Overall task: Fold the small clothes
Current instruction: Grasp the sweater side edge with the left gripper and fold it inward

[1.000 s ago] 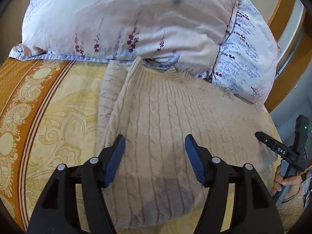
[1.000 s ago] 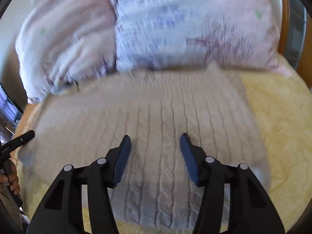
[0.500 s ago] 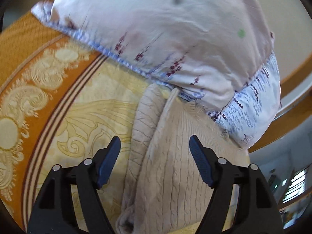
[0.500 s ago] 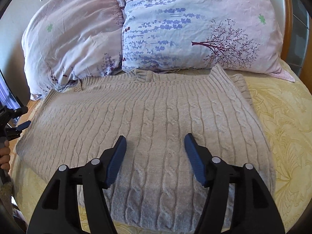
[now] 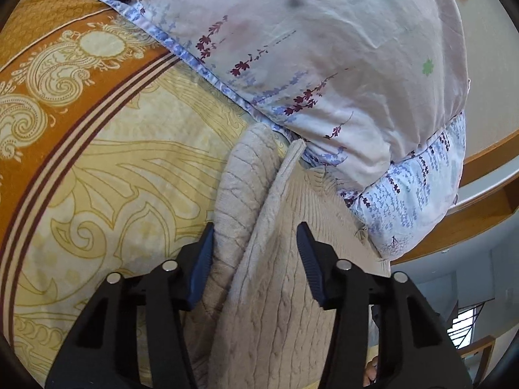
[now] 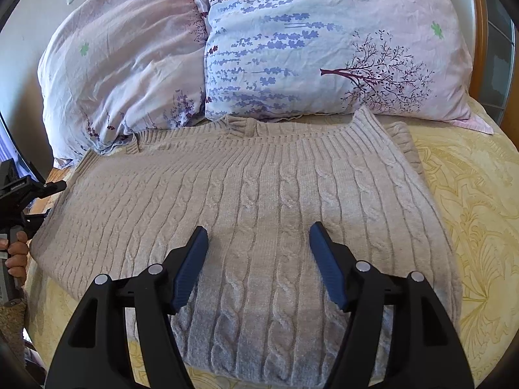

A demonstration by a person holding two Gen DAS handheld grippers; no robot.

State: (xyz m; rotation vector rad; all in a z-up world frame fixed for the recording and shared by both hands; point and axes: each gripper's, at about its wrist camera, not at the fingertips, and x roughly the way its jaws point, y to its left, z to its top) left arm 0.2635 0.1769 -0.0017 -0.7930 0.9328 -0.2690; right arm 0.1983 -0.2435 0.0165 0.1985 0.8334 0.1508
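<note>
A beige cable-knit sweater (image 6: 259,207) is spread flat on the bed (image 6: 480,220), collar at the far side, just touching two floral pillows (image 6: 324,48). In the right wrist view the right hand-held gripper (image 6: 258,235) is seen released, jaws wide apart, nothing between them, held above the sweater's near-centre w/ its shadow on the knit. The left hand-held gripper (image 5: 254,240) is likewise released, jaws apart, straddling a raised ridge of the sweater (image 5: 259,259) where a folded-in sleeve (image 5: 240,188) lies along the left side. Contact w/ fabric can't be told. The bedspread (image 5: 97,162), yellow w/ an orange patterned border, is seen at left.
</note>
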